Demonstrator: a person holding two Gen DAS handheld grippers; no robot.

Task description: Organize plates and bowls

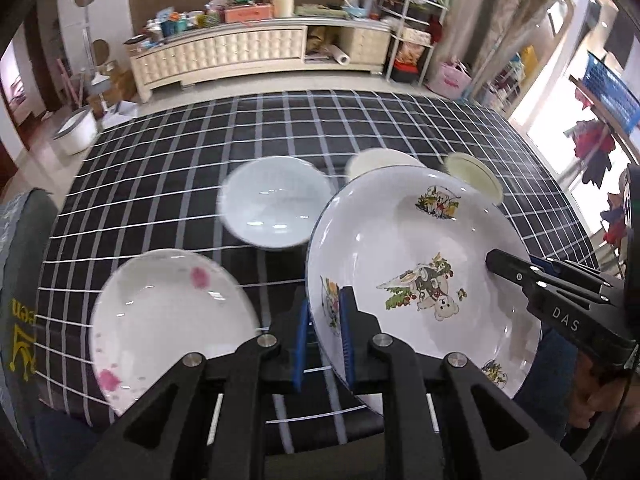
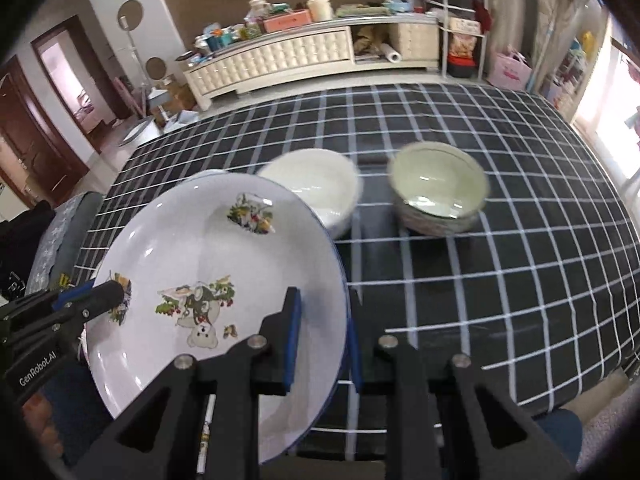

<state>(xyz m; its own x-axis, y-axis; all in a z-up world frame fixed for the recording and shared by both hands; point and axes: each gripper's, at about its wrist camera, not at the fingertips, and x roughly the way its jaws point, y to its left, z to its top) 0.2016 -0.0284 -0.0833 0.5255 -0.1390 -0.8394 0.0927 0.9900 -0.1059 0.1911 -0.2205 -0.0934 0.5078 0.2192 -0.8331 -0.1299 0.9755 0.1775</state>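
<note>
Two claws (image 1: 326, 336) (image 2: 322, 344) gripping one cartoon plate (image 1: 400, 248), three bowls (image 1: 276, 200), one floral plate (image 1: 168, 320)

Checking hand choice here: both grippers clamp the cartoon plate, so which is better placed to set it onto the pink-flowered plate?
Probably left. The left gripper grips the cartoon plate rim nearest the pink-flowered plate. The right gripper holds the far rim, toward the bowls.
</note>
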